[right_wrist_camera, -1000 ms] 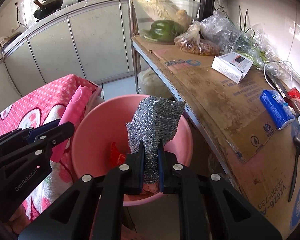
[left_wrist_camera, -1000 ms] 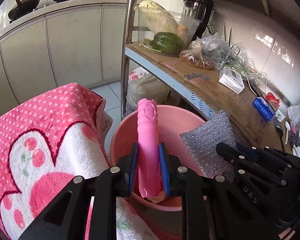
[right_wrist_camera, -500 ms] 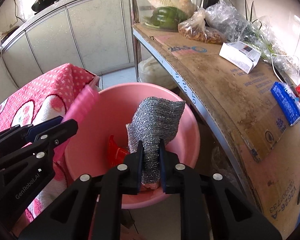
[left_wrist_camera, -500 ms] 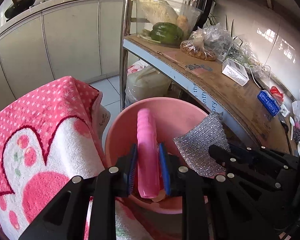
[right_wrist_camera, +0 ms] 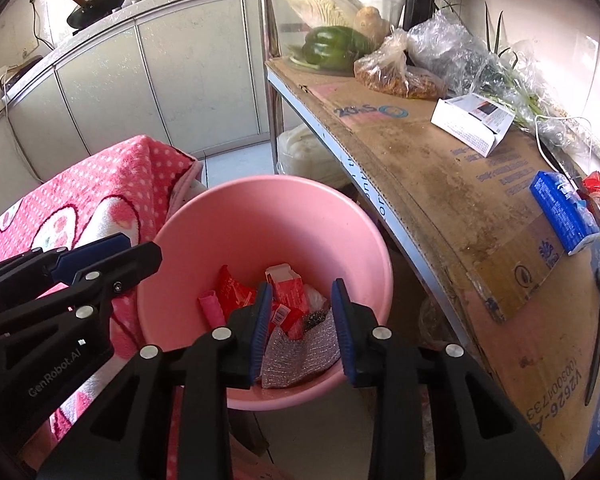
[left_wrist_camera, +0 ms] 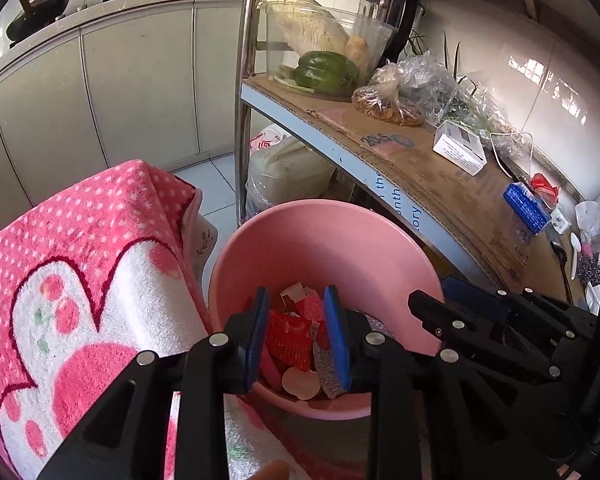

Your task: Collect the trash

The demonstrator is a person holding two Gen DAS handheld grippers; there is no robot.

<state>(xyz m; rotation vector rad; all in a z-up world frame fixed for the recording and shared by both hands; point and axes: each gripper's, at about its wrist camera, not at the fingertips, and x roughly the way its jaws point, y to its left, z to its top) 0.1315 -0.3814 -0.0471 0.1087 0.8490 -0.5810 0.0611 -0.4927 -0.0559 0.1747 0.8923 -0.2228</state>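
A pink plastic bucket (left_wrist_camera: 320, 240) (right_wrist_camera: 268, 220) stands below both grippers. Inside lie a silver scouring pad (right_wrist_camera: 300, 354), a pink tube (right_wrist_camera: 212, 312), red wrappers (right_wrist_camera: 236, 292) (left_wrist_camera: 288, 336) and a small red carton (right_wrist_camera: 286, 282). My left gripper (left_wrist_camera: 297, 338) is open and empty just above the bucket's near rim. My right gripper (right_wrist_camera: 302, 330) is open and empty over the scouring pad. Each gripper shows in the other's view, the right one (left_wrist_camera: 500, 328) and the left one (right_wrist_camera: 72, 280).
A pink dotted towel (left_wrist_camera: 80, 260) covers something left of the bucket. A cardboard-lined shelf (right_wrist_camera: 440, 168) on the right holds a white box (right_wrist_camera: 474, 122), a blue packet (right_wrist_camera: 562, 212), bagged food and a bowl of vegetables (left_wrist_camera: 324, 60). Cabinets stand behind.
Both grippers opened. The pink tube dropped from the left one and the scouring pad from the right one; both now lie in the bucket.
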